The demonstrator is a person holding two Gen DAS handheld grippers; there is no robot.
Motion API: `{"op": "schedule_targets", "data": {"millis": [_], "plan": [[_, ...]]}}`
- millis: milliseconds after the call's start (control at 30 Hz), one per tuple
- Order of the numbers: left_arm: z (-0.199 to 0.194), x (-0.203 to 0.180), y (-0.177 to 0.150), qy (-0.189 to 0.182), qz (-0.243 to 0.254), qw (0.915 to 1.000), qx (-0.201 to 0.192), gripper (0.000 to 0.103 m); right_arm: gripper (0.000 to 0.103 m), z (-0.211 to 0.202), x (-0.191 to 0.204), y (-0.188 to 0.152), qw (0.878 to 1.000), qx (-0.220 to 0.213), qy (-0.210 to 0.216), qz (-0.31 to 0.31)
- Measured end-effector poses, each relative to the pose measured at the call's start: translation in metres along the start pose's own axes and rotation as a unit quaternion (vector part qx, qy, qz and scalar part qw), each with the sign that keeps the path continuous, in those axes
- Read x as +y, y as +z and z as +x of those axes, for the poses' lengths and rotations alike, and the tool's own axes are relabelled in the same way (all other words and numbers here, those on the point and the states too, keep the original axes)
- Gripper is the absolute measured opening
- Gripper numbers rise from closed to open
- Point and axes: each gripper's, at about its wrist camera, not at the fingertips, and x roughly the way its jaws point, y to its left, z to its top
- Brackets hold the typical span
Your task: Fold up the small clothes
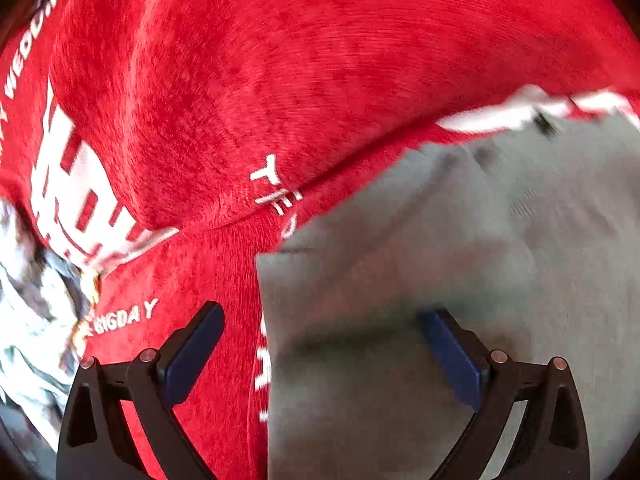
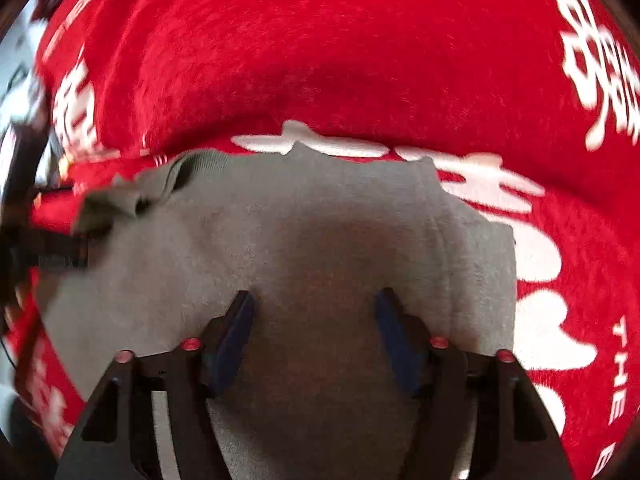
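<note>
1. Your left gripper (image 1: 320, 320) has its fingers (image 1: 196, 354) spread wide, pinching nothing; one hangs over the red cloth (image 1: 280, 80), the other over the grey garment (image 1: 440, 260).
2. That garment lies flat on the cloth, its edge between those fingers.
3. Your right gripper (image 2: 314, 304) is spread too, empty, above the garment (image 2: 320, 220).

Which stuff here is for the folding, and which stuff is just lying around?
For the folding:
grey garment
left gripper, open
right gripper, open

Just lying around:
red blanket with white lettering, spread underneath
crumpled patterned cloth at the left edge
</note>
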Motion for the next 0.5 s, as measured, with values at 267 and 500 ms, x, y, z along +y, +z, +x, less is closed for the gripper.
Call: {"op": "schedule_targets", "data": {"millis": [267,500], "plan": [[0.068,0.1,0.001,-0.123,-0.265,0.9513,0.099,0.101,0.076,0.002,0.002,0.001,1.0,-0.007,-0.003,0.004],[0.038,0.122,-0.035,-0.167,-0.271,0.9452,0.072,0.101,0.076,0.001,0.003,0.0,1.0,-0.008,0.003,0.008]]}}
